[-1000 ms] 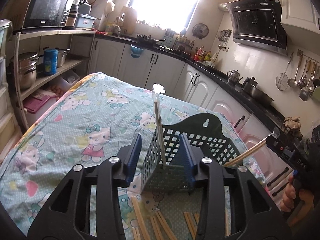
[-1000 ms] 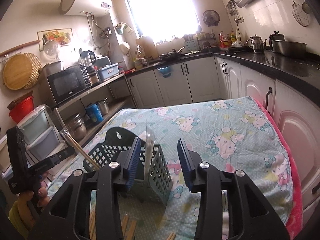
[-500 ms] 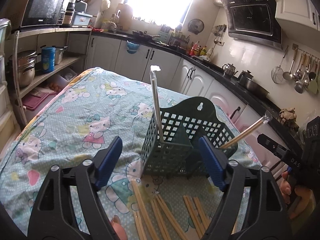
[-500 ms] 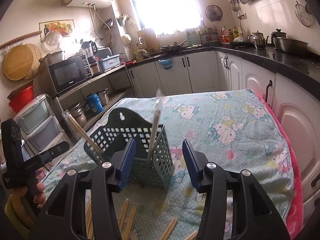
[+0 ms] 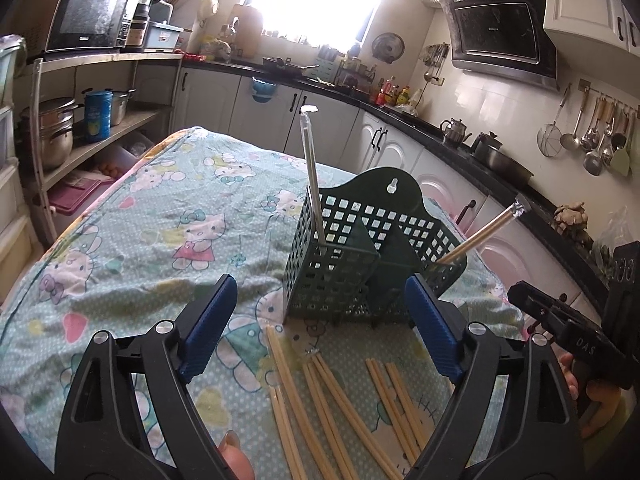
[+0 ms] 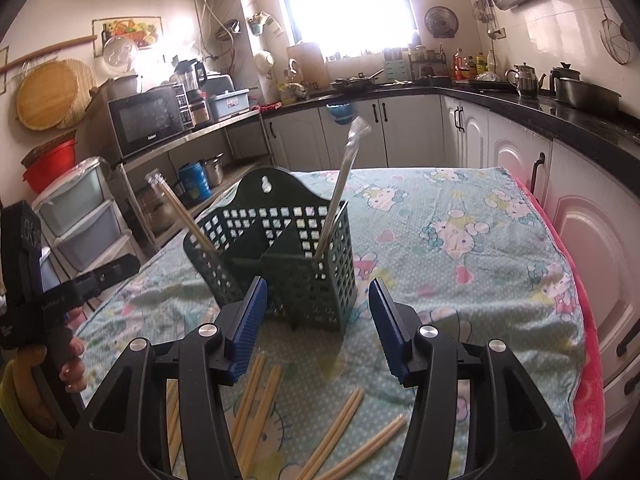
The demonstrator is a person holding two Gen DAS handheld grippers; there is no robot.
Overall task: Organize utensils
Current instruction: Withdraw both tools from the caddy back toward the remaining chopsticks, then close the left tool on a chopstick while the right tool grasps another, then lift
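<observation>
Both hand-held grippers are hanging empty over loose chopsticks (image 5: 328, 396) lying on the cloth-covered counter (image 5: 132, 248), just in front of the basket (image 5: 352, 260). The left hand-held gripper (image 5: 320, 336) is standing wide apart, the right hand-held gripper (image 6: 316, 328) half apart. I'd be lowering onto one wrapped pair, squarely across it. Since a second ago both have been backing off the basket, jaws opening, nothing between them; two wrapped pairs are standing inside.

My left camera peers down along its claw (image 5: 320, 328), close on the green basket (image 5: 340, 276) from its left. My right camera faces the same basket (image 6: 296, 276) from its right; both share the chopsticks (image 5: 344, 412) below.
</observation>
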